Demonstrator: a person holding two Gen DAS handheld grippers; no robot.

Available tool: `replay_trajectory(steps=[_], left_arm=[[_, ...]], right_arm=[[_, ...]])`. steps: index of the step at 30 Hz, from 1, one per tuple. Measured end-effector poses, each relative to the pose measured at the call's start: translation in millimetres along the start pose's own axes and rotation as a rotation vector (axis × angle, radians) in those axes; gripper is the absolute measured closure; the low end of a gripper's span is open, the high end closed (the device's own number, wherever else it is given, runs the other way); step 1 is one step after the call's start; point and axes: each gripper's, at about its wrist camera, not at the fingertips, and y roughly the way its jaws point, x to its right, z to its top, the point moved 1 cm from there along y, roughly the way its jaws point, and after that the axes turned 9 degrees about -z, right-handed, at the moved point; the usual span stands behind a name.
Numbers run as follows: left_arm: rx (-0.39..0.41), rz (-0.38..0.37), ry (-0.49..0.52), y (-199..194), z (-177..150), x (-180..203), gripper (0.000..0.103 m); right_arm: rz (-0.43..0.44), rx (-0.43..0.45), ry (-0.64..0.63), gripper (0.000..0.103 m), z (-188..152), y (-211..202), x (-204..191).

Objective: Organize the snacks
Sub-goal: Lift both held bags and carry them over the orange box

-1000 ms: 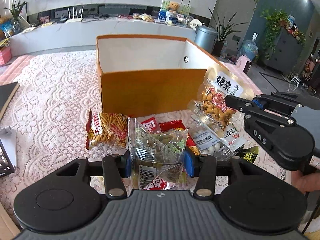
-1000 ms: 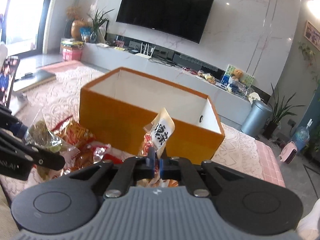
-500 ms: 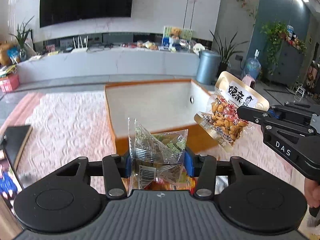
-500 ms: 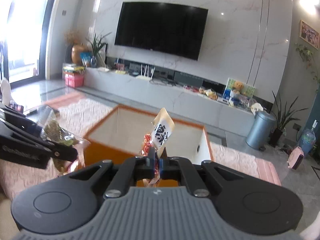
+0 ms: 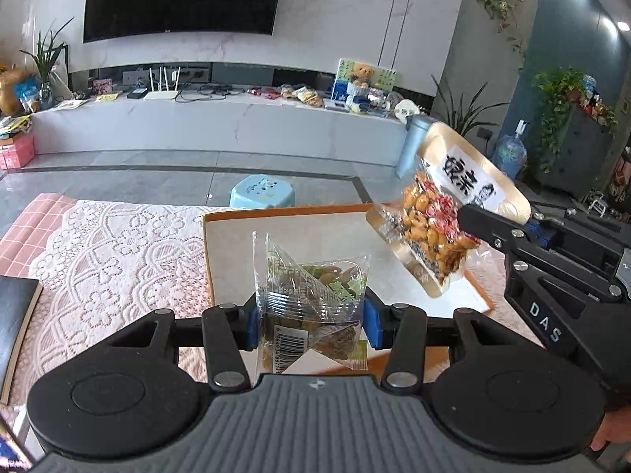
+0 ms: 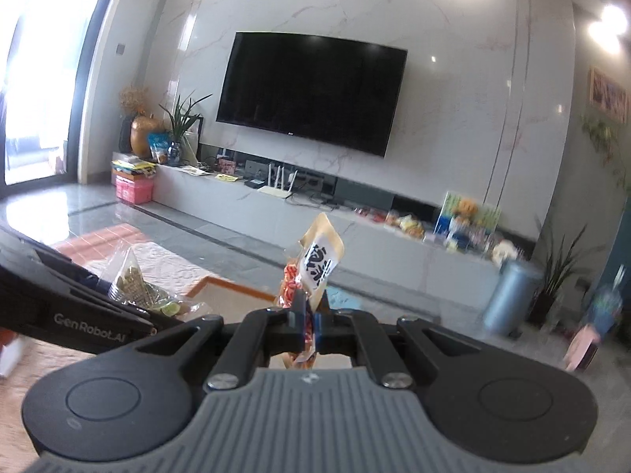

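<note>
My left gripper is shut on a clear packet of green snacks, held in the air above the orange box with the white inside. To its right in the left wrist view, the right gripper holds a tan pouch of orange nuts by its edge over the box's right side. In the right wrist view my right gripper is shut on that pouch, which stands up from the pads. The left gripper's arm and the green packet show at the left, with a corner of the box below.
The box stands on a white lace cloth over a pink table. A dark book lies at the left edge. Beyond the table are a light blue stool, a grey bin and a long white TV bench.
Both grippers have risen and moved forward from the snack pile in front of the box to above its opening, each carrying its packet. The other snacks on the cloth have dropped out of view.
</note>
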Motion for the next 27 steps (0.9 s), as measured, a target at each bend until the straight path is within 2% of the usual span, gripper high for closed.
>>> replay_trajectory(steps=[4,9,14,27], left_arm=[[-0.039,0.014,0.016,23.4,-0.6,-7.7,0.049],[-0.106,0.060,0.050,49.9,-8.2,-18.0,0.048],[-0.146,0.059,0.068,66.8,-9.9,-22.5,0.048],[-0.300,0.123,0.181,91.7,-9.7,-17.8,0.047]], right_arm=[[0.019,-0.031,-0.012,0.103,-3.1,33.2,-7.7],[0.072,-0.137,0.003,0.103,-18.5,74.8,-15.2],[0.142,-0.260,0.035,0.103,-38.6,108.0,-21.8],[0.262,-0.479,0.190,0.103,-58.9,142.4,-31.1]])
